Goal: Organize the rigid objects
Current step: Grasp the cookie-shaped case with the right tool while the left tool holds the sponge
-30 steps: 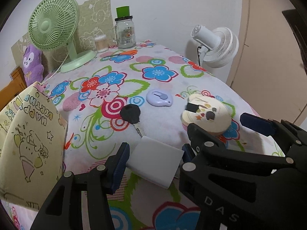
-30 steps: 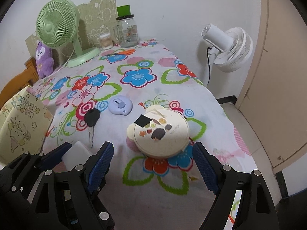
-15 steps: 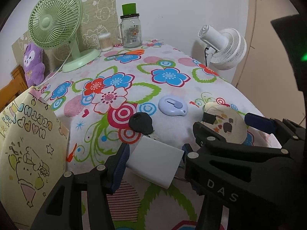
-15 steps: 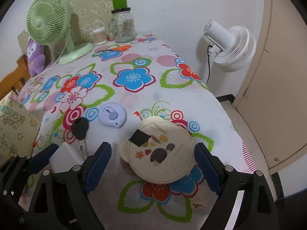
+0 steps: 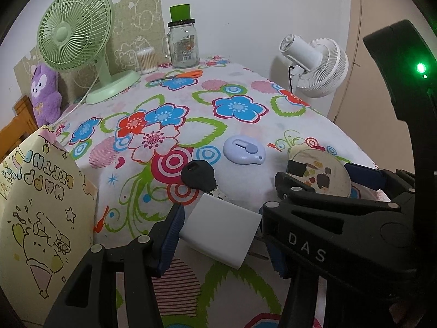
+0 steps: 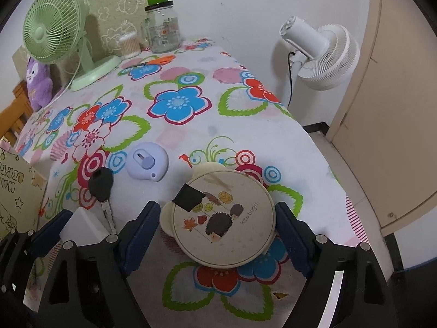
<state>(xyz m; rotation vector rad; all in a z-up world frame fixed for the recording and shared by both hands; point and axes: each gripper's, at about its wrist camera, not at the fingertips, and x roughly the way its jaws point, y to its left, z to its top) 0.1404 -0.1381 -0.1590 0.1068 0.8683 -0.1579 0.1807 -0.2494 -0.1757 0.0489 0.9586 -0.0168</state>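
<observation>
Right wrist view shows the right hand-held gripper point(image 6: 215, 227) closing, its blue pads either side of the round hedgehog tin point(image 6: 222, 218) but not clearly pressing on it yet. Left wrist view has the left hand-held gripper point(image 5: 221, 229) clamped at a middling width on the white charger block point(image 5: 221, 231), held just above the flowered worktop point(image 5: 232, 125).

Risks, as I judge them: the tin is flat and low, so the pads may ride over its rim and push it instead of gripping. It lies close to the worktop's right edge, with floor beyond, so a shove that way could send it off. The two hand-held grippers stand almost touching, so a swing inward could knock the charger loose.

Ahead of the left pads lie the black key point(image 5: 199, 175) and lilac cutter point(image 5: 244, 151), both near; beyond them the cloth is open up to the green fan point(image 5: 76, 32).
</observation>
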